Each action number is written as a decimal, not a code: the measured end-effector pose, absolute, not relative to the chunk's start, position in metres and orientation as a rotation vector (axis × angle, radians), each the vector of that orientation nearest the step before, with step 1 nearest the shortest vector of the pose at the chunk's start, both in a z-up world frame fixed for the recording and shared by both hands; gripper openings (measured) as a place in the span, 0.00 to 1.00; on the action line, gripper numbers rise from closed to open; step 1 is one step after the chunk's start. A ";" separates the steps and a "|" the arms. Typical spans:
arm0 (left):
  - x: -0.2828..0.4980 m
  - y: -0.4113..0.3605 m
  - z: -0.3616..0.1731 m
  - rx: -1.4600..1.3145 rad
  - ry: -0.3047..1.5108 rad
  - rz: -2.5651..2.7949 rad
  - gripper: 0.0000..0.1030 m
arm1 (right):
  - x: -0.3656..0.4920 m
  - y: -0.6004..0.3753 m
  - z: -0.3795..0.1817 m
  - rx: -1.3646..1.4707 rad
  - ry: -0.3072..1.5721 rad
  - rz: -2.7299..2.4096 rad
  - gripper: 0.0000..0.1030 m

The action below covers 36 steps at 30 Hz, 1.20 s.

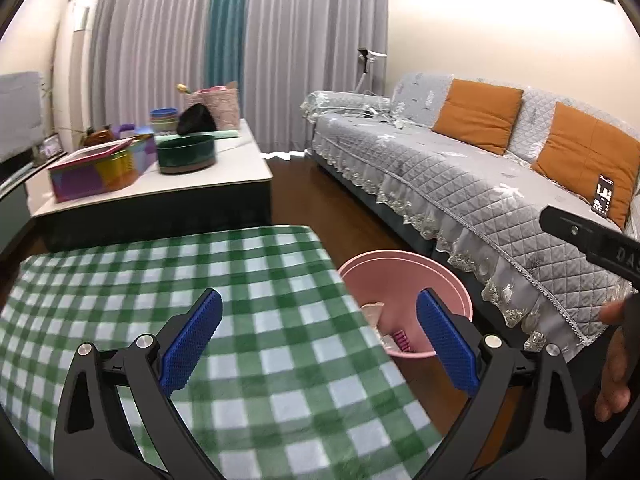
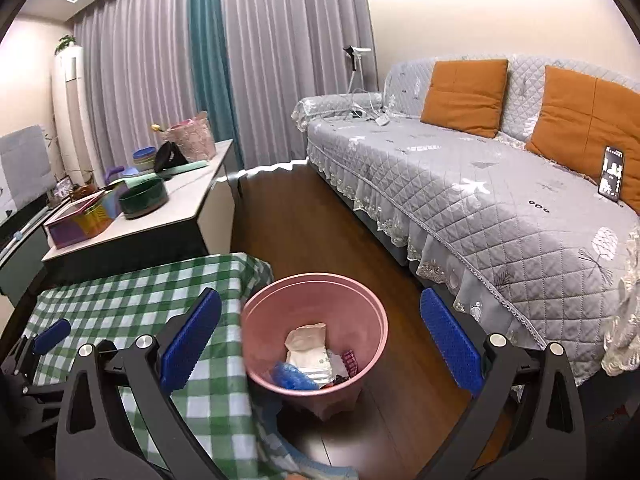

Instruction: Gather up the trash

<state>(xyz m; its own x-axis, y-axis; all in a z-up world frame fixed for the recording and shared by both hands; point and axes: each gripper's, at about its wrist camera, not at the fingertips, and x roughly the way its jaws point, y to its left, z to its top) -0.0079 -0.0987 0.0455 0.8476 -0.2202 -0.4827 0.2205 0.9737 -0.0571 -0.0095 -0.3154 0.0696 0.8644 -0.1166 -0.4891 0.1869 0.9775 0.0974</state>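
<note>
Both grippers stand with jaws spread wide and nothing between the blue pads. Left gripper (image 1: 319, 320) hangs over the near right corner of the worktop, which is covered by a green-and-white checked cloth (image 1: 160, 288); its left pad is above the cloth, its right pad above the pink bin (image 1: 404, 268). Right gripper (image 2: 320, 322) is over the bin (image 2: 316, 292) itself, left pad above the cloth edge (image 2: 120, 296), right pad above the wood floor (image 2: 304, 216). The bin stands upright on the floor, just beside the cloth-covered worktop, between it and the grey quilted sofa (image 2: 480, 192). Trash (image 2: 316, 360) lies at the bottom of the bin: a crumpled beige paper piece, a white printed wrapper, something blue and crinkled, and a small pink-red item; finer identification not possible. The left-wrist view shows only part of the bin's contents, the rest hidden by the cloth corner. A hand (image 1: 614, 364) shows at the right edge of the left-wrist view, on dark gripper hardware. Two orange cushions (image 2: 464, 96) lean on the sofa back; a phone (image 2: 612, 174) with a lit screen is propped against the nearer one. Behind the checked worktop is a white-topped coffee table (image 1: 240, 168) carrying a dark green round container (image 1: 186, 154), a multicoloured box (image 1: 100, 168) and other items too small to tell.
</note>
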 end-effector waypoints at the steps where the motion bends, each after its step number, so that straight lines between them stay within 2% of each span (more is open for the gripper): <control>1: -0.012 -0.094 0.048 -0.006 0.509 -0.226 0.93 | -0.016 -0.311 0.070 0.138 0.498 -0.157 0.95; 14: -0.078 -0.055 0.046 -0.017 0.517 -0.143 0.93 | -0.074 -0.269 0.061 0.083 0.480 -0.114 0.95; 26: -0.082 -0.029 0.022 -0.052 0.581 -0.025 0.93 | -0.072 -0.245 0.042 0.033 0.532 -0.085 0.95; 36: -0.087 -0.020 0.022 -0.057 0.574 0.007 0.93 | -0.065 -0.229 0.030 0.004 0.576 -0.056 0.95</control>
